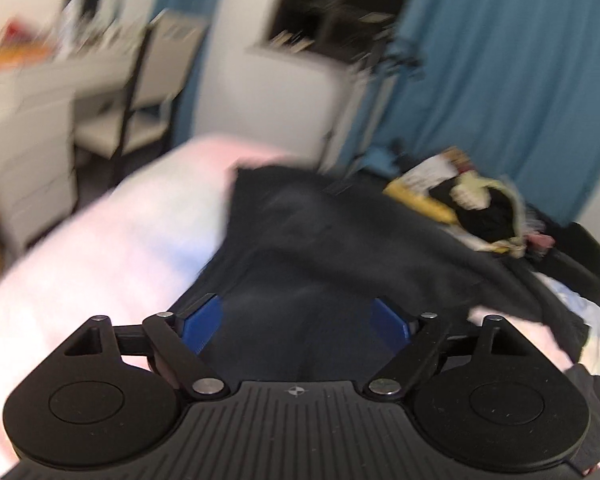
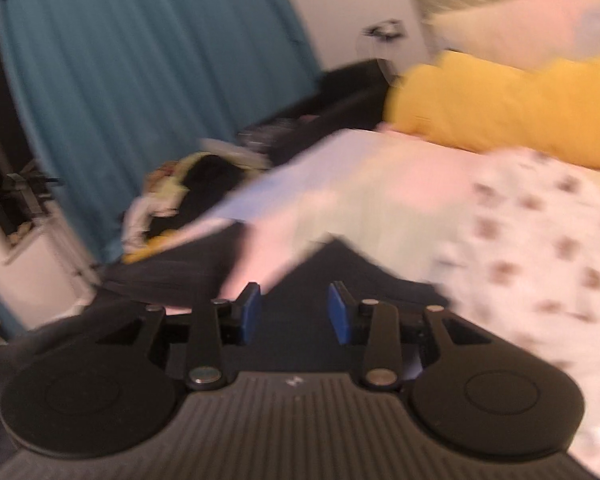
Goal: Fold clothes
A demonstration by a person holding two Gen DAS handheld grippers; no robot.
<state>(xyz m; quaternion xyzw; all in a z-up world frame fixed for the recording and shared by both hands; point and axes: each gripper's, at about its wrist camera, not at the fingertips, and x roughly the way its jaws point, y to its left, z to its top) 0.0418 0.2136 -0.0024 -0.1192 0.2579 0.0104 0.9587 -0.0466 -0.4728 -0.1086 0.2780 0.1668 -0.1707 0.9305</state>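
Observation:
A dark garment (image 1: 320, 232) lies spread over the pink bed sheet (image 1: 120, 240). My left gripper (image 1: 296, 320) hovers just above its near part, blue pads (image 1: 202, 320) wide apart and nothing between them. In the right wrist view the same dark garment (image 2: 332, 272) shows under a pale pastel cloth (image 2: 360, 192) that covers part of it. My right gripper (image 2: 295, 312) stands partly open over the dark cloth, and its blue pads (image 2: 340, 314) press on nothing. Both views are blurred.
A heap of mixed laundry (image 1: 480, 208) (image 2: 196, 188) sits past the bed by the blue curtain (image 1: 500, 60). A yellow pillow (image 2: 500, 108) and a white patterned blanket (image 2: 540, 248) lie at the right. A chair (image 1: 152, 92) and white drawers (image 1: 32, 160) stand beyond the bed's left edge.

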